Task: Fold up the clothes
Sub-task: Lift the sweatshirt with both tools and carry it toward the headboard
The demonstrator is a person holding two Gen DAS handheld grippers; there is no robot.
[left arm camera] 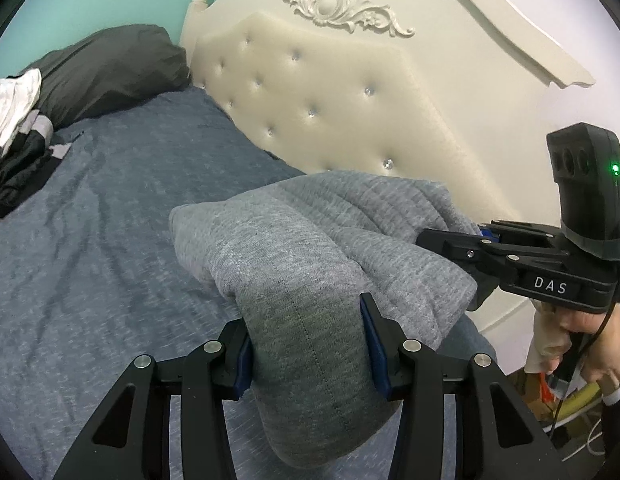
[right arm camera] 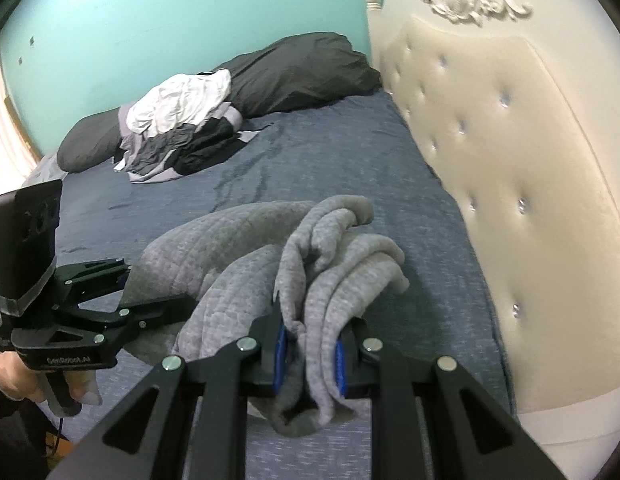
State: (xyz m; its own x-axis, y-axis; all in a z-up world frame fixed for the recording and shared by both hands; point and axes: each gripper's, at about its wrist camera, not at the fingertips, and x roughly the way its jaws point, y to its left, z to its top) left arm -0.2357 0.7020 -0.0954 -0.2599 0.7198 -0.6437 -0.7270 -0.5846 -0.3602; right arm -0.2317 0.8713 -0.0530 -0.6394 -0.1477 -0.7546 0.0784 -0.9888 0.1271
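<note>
A thick grey knit garment [left arm camera: 310, 240] hangs bundled between both grippers above the blue-grey bed sheet [left arm camera: 110, 208]. In the left wrist view my left gripper [left arm camera: 310, 344] is shut on a fat folded roll of it, the blue pads [left arm camera: 374, 344] pressing on either side. My right gripper [left arm camera: 450, 252] grips the garment's far end at the right, a hand on its handle. In the right wrist view the right gripper [right arm camera: 310, 356] is shut on several bunched layers of the grey garment [right arm camera: 230, 248]. The left gripper [right arm camera: 158, 284] clamps the other end at the left.
A cream tufted headboard [right arm camera: 510, 160] runs along the right of the bed. A pile of white, grey and black clothes [right arm camera: 178, 128] lies at the far side beside dark pillows [right arm camera: 302, 72], against a teal wall [right arm camera: 190, 12]. Bare sheet [right arm camera: 330, 168] stretches between pile and garment.
</note>
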